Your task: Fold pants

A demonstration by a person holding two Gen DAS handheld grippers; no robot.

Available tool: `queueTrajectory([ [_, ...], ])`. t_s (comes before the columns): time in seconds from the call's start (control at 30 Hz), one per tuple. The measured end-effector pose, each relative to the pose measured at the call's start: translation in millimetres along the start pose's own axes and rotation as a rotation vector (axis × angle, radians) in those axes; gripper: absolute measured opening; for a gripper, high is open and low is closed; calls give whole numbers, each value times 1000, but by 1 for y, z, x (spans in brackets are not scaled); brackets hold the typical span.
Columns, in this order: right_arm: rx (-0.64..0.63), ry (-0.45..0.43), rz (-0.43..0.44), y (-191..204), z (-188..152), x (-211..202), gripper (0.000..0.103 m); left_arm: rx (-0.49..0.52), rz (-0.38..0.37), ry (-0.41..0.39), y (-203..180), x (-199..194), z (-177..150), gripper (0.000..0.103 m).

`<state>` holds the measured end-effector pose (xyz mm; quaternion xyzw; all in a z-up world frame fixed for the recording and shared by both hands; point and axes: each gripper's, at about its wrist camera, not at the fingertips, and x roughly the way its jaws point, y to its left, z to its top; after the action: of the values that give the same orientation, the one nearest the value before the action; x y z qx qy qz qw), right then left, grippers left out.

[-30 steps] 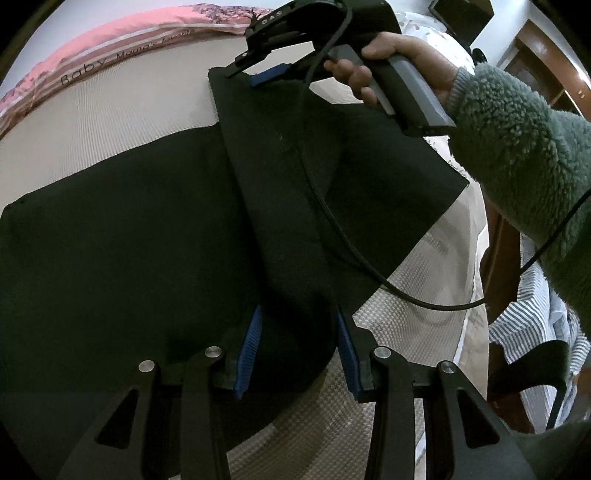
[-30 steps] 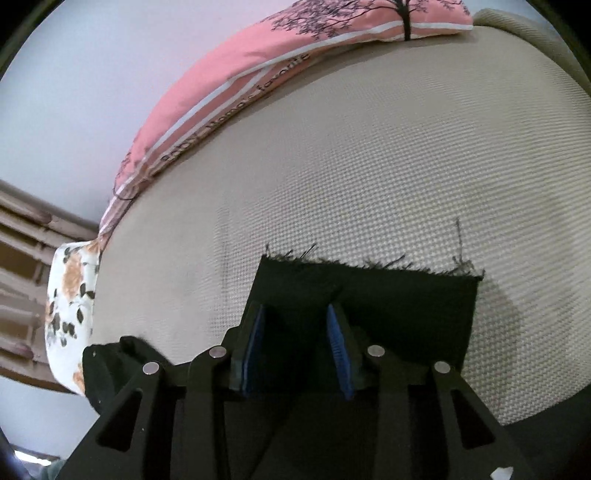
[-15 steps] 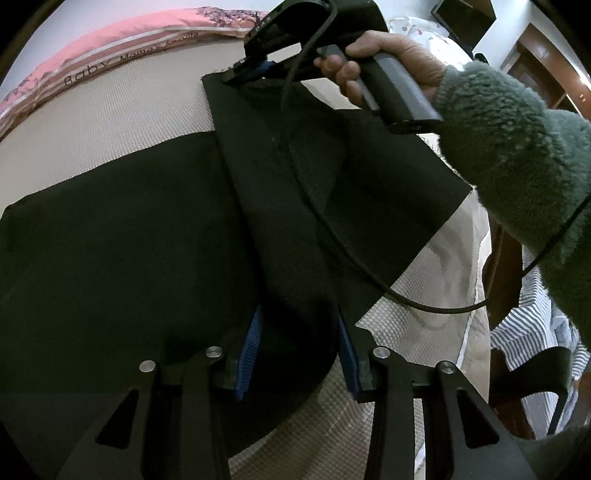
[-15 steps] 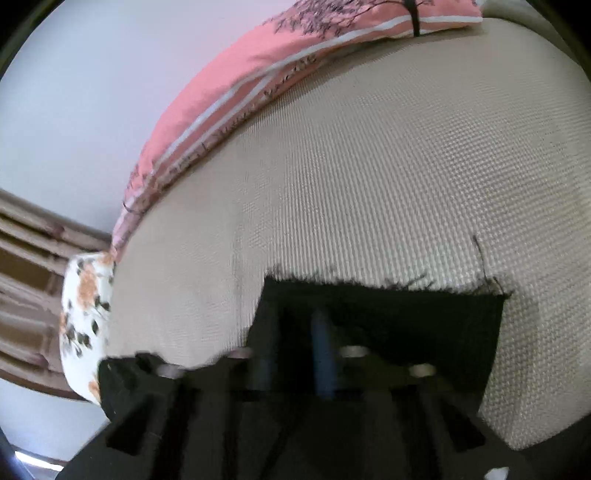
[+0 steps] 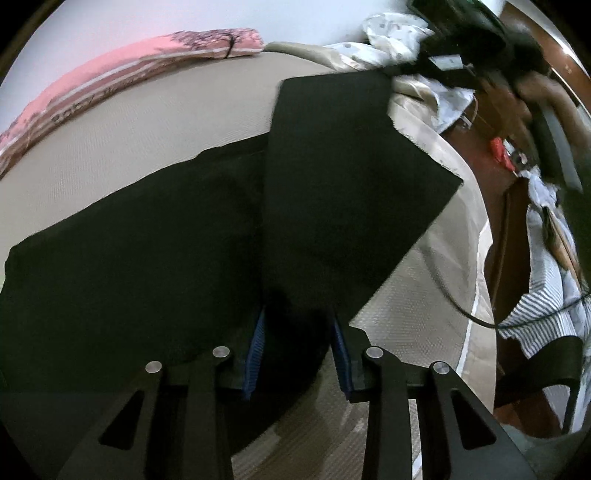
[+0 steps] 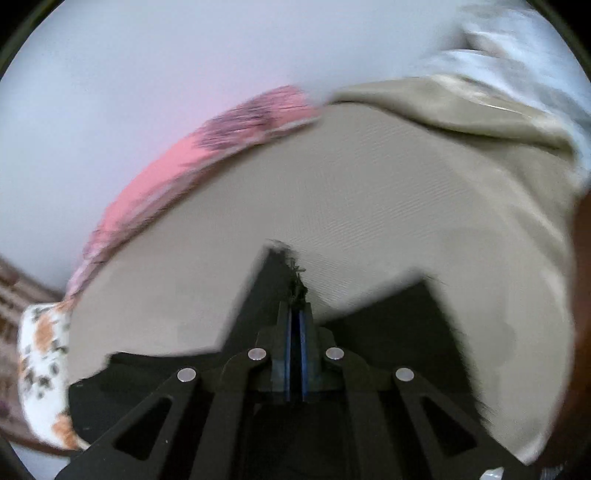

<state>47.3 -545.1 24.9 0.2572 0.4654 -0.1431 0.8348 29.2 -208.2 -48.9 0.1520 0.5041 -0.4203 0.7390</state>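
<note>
Black pants (image 5: 155, 258) lie spread on a beige bed (image 5: 147, 122). One leg (image 5: 332, 177) runs from my left gripper up to the far right. My left gripper (image 5: 297, 350) is open, its blue pads either side of the fabric near the front edge. My right gripper (image 6: 294, 332) is shut on the frayed hem (image 6: 295, 284) of the pants leg and holds it lifted above the bed; it shows blurred at the top right of the left wrist view (image 5: 454, 55).
A pink pillow (image 5: 122, 85) lies along the bed's far edge by the wall. A floral pillow (image 6: 40, 365) sits at the left. White bedding (image 5: 399, 33) is bunched at the far right corner. Striped cloth (image 5: 546, 295) hangs beyond the bed's right edge.
My right gripper has closed on the hem and moved it right and away, lifting it off the bed. The left gripper has stayed open in place.
</note>
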Motion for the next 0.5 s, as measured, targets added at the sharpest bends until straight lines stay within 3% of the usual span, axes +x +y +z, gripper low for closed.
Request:
queueTrajectory([
  [0.13,127,71,-114,-60,-50,0,4,65,25,17,-15,10,0,35],
  [0.27,214,144,-152,-96,-83,18,3,82,31,49,-19,18,-1,35],
  [0.43,198,165,-156,-98,-79,17,6,62,2,69,-12,15,0,35],
  [0.5,190,192,-198,-94,-75,12,23,58,-15,81,-12,14,0,35],
])
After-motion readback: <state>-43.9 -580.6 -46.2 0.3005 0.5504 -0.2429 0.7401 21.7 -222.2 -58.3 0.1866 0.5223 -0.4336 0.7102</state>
